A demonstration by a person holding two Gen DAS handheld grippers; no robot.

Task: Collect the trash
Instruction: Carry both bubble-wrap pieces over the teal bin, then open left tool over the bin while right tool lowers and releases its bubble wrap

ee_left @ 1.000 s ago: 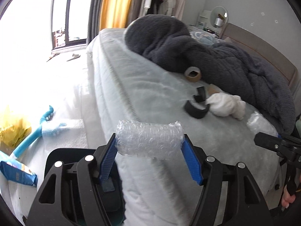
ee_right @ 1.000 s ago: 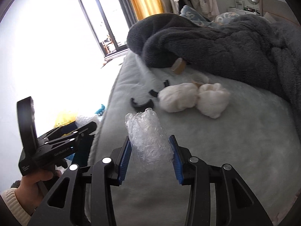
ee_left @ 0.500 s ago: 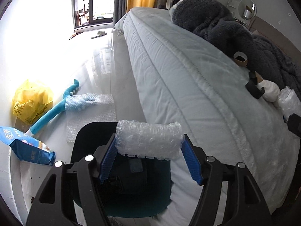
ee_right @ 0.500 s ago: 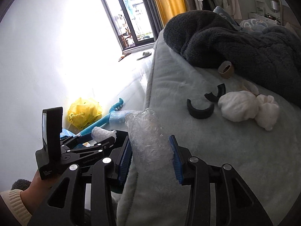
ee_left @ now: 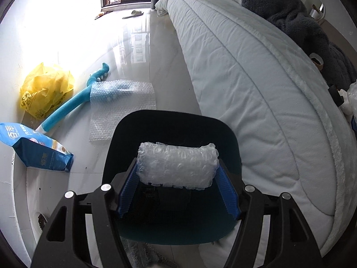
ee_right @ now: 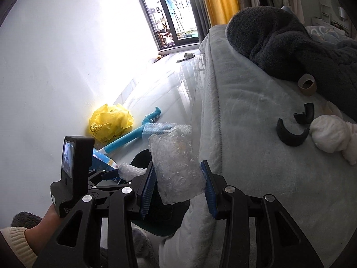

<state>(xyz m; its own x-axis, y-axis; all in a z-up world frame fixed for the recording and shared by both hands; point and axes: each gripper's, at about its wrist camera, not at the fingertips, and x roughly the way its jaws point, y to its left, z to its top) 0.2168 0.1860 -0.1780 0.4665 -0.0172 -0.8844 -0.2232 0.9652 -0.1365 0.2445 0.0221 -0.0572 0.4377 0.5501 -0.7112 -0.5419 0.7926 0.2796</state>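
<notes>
- Both tongs have swung off the bed toward the bin (ee_left: 171,134), low in the frame.
- Left tongs (ee_left: 177,178) hold a wrap roll (ee_left: 177,165); right tongs (ee_right: 178,183) hold crumpled wrap (ee_right: 176,167).
- Next, I think: let go over it.

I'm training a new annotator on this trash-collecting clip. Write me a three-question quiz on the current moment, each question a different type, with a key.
1. True or false: both grippers hold bubble wrap.
2. Multiple choice: what lies directly under the left gripper?
A. the yellow bag
B. the dark bin
C. the bed
3. Short answer: name one piece of trash on the bed.

Key:
1. True. The left gripper clamps a bubble wrap roll; the right gripper clamps a crumpled bubble wrap piece.
2. B, the dark bin on the floor beside the bed. The yellow bag sits off by the wall.
3. The cardboard tape core, the black curved pieces, or the white wad.
</notes>
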